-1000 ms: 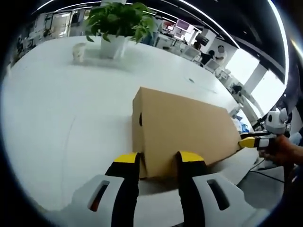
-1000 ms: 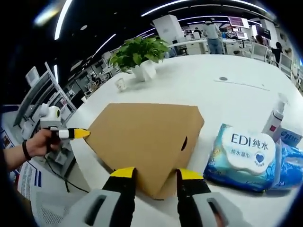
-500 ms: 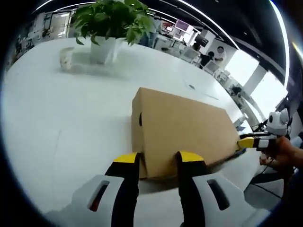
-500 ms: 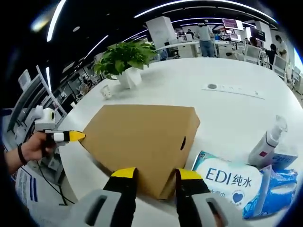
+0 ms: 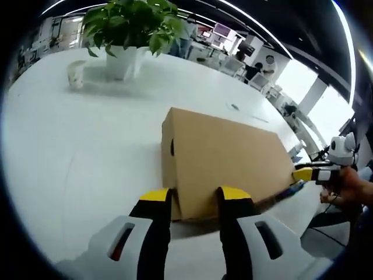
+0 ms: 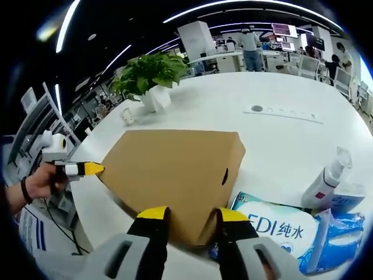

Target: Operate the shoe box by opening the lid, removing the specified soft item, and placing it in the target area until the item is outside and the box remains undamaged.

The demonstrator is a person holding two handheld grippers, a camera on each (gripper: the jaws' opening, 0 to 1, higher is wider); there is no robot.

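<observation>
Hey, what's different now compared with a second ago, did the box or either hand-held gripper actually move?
Little changed. The cardboard shoe box stays shut on the white table, each hand-held gripper still open at a corner: left hand-held gripper, right hand-held gripper. Nothing was gripped or released. In the right gripper view the wet wipes pack sits lower and closer to the box edge; the whole picture shifted, so probably the camera moved.

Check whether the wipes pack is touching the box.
Cannot tell. In the right gripper view, the wipes pack meets the box near its lower corner with no gap visible, but the right gripper hides that spot.
</observation>
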